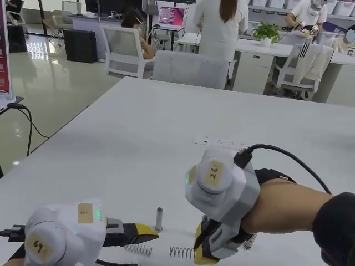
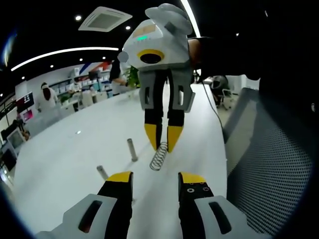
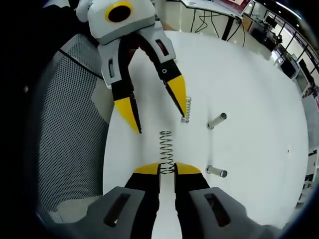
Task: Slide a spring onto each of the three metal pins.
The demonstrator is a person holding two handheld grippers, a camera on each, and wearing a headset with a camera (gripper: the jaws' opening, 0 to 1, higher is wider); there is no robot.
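The right gripper (image 3: 168, 169) is pinched narrow on the near end of a thin silver coil spring (image 3: 166, 144), which stretches forward from its yellow tips along the white tabletop (image 3: 249, 74). The left gripper (image 2: 155, 177) faces it, jaws wide, with a second spring (image 3: 187, 108) at one tip. Two upright metal pins (image 3: 217, 120) stand near both springs.
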